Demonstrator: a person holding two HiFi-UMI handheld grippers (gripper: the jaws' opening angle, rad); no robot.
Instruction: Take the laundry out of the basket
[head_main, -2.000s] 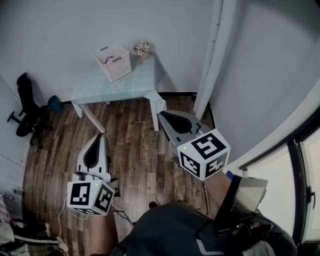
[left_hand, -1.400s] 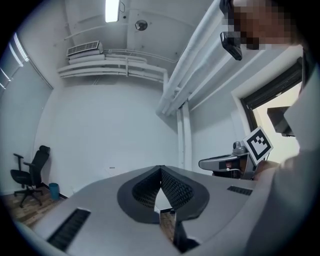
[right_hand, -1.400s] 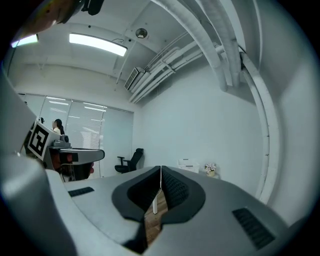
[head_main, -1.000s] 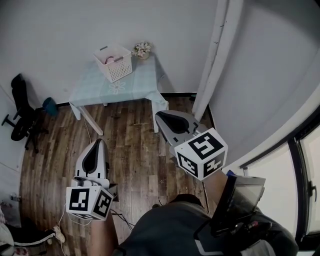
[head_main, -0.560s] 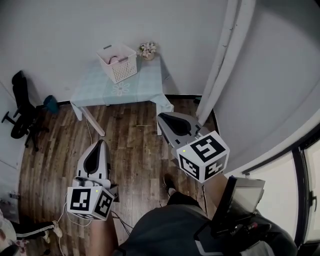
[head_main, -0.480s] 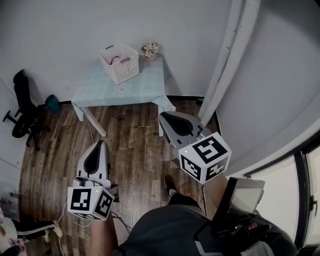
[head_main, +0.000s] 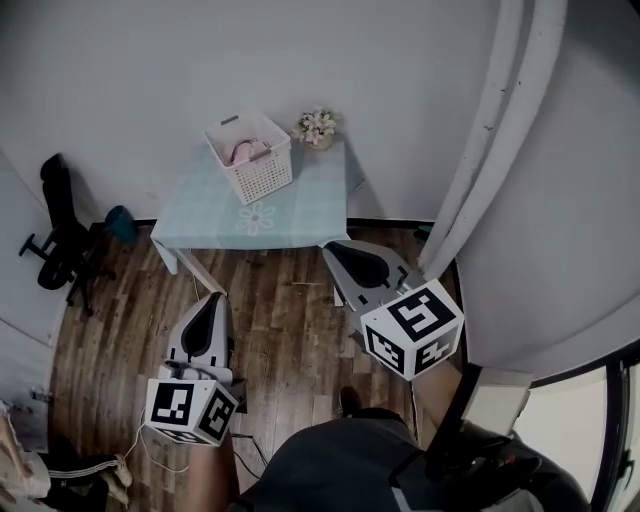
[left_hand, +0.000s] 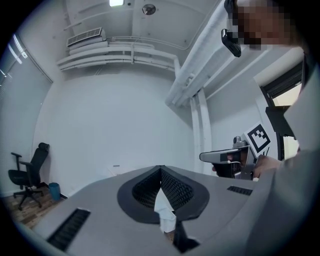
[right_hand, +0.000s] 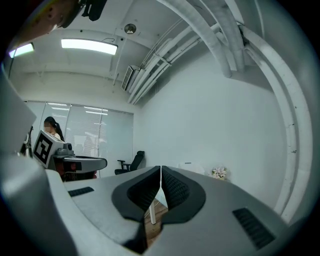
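1. Laundry (head_main: 243, 150), a pink bundle, lies inside the white basket (head_main: 262, 172).
2. The basket stands at the far left corner of the table (head_main: 215, 215). Flowers (head_main: 318, 126) sit just beside it at the far right corner.
3. The left gripper (head_main: 215, 298) is held over the wooden floor (head_main: 280, 330), short of the table's near edge. Its jaws are closed tip to tip with nothing gripped.
4. The right gripper (head_main: 336, 248) has its tips at the table's near right corner in the head view. Its jaws are pressed together and empty.
5. Both grippers point toward the table. The laundry lies ahead of them across the tabletop, well apart from either pair of jaws.
6. In the right gripper view, the basket and flowers show small beyond the closed tips, slightly to their right.
7. A black chair (head_main: 62, 225) stands on the floor to the left of the table, near the wall.
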